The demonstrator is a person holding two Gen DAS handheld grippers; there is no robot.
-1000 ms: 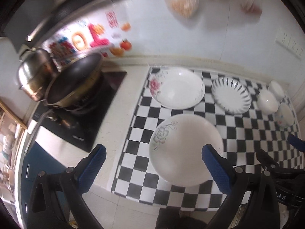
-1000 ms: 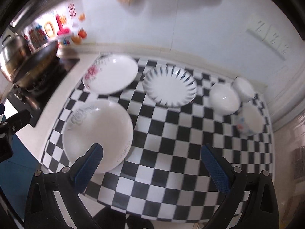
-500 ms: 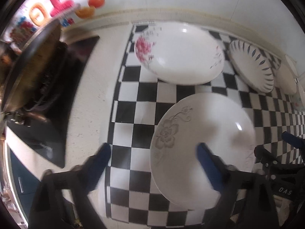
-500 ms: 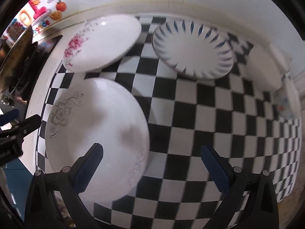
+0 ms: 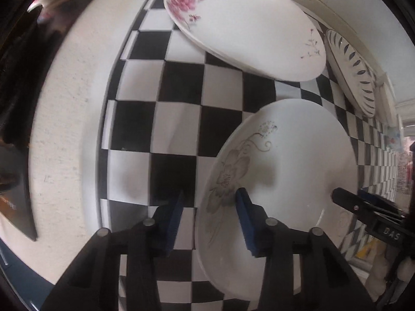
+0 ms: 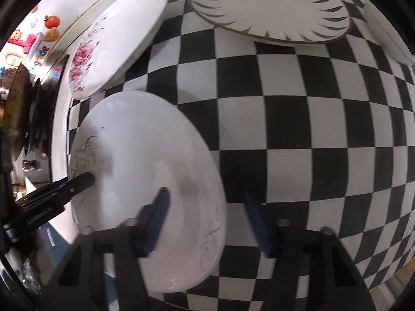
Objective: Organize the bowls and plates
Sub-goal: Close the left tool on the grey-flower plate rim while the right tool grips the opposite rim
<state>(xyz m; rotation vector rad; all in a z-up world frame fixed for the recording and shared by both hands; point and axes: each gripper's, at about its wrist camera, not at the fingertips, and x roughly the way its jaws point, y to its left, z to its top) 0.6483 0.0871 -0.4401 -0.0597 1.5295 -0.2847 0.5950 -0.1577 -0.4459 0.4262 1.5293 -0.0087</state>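
Both tools have dropped from high over the worktop [image 6: 285, 129] right onto the grey-flower plate [image 5: 285, 160], which lies flat on the checked mat [image 5: 176, 90] nearest the front edge. The left tool [image 5: 208, 215] is closing across the plate's left rim, the right tool [image 6: 205, 215] across its right rim, neither yet clamped. Looks like a two-handed lift, perhaps toward the pink-flower plate [image 5: 246, 26].

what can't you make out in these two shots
- Bowls: at the right edge of the left wrist view, squeezed by the fisheye; too small to count.
- Right gripper, closing astride the grey-flower plate rim: motion blur hides any pad contact.
- Left gripper, closing: contact with that rim is unclear.
- Wok: cut off by the right wrist view's left edge.
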